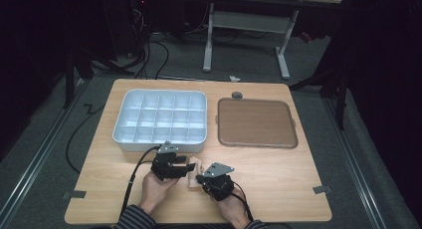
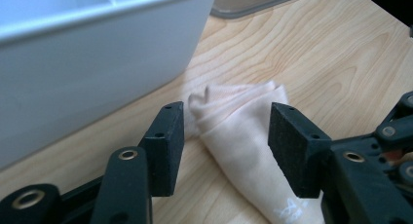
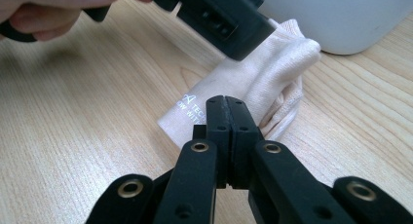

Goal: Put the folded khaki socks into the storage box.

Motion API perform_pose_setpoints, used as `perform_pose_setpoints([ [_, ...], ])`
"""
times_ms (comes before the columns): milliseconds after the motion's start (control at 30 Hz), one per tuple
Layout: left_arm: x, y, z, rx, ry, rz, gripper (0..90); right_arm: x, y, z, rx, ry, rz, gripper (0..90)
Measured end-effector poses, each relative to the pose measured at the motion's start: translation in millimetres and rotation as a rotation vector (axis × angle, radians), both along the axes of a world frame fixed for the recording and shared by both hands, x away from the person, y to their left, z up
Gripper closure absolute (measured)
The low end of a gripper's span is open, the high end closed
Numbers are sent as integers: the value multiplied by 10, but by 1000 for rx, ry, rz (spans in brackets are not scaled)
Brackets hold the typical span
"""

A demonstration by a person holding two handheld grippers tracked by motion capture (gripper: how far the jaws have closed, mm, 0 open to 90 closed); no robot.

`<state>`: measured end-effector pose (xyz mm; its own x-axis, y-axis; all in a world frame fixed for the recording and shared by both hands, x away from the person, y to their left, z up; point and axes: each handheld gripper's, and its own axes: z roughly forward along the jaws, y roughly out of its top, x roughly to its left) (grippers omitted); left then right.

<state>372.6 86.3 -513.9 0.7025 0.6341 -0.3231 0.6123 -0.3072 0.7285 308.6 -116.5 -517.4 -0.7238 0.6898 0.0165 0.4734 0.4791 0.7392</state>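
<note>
Black jaws of the right tongs [image 3: 227,107] stand pressed together in the right gripper view, their tips at the near edge of a pale pink cloth [image 3: 253,83]; whether a fold is pinched between them cannot be told. That cloth lies crumpled on the wooden bench [image 3: 87,112], with white lettering on its near end. The left tongs [image 2: 226,129] are apart, the 2 pads flanking the bunched end of the cloth without pressing on it. In the high view both tongs sit near the bench's front edge, the left tongs [image 1: 185,164] and the right tongs [image 1: 200,179] meeting at the cloth [image 1: 193,170] from either side, each held in a hand; the left forearm wears a striped sleeve [image 1: 134,218]. Just behind the cloth stands a white tray [image 1: 160,145] split into many compartments, its near wall close to the cloth. Right of that tray lies a brown tray [image 1: 256,123] with a pale rim, well apart from the cloth.
</note>
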Motion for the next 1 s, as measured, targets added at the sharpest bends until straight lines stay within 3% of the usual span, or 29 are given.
perform_pose_setpoints([
  [267,60,-70,-99,-48,80,-10,421,-9,7,-1,-18,-9,11,897],
  [467,66,-105,-113,-58,102,-17,421,-9,1,-5,-31,-11,21,895],
  [633,64,-142,-137,-21,97,-18,431,-14,3,-10,-28,-14,20,892],
  [733,60,-160,-143,7,79,-3,427,-19,-9,-8,-24,-21,22,844],
  [1000,39,-177,-128,36,67,-1,428,-107,-175,41,41,-47,-10,734],
])
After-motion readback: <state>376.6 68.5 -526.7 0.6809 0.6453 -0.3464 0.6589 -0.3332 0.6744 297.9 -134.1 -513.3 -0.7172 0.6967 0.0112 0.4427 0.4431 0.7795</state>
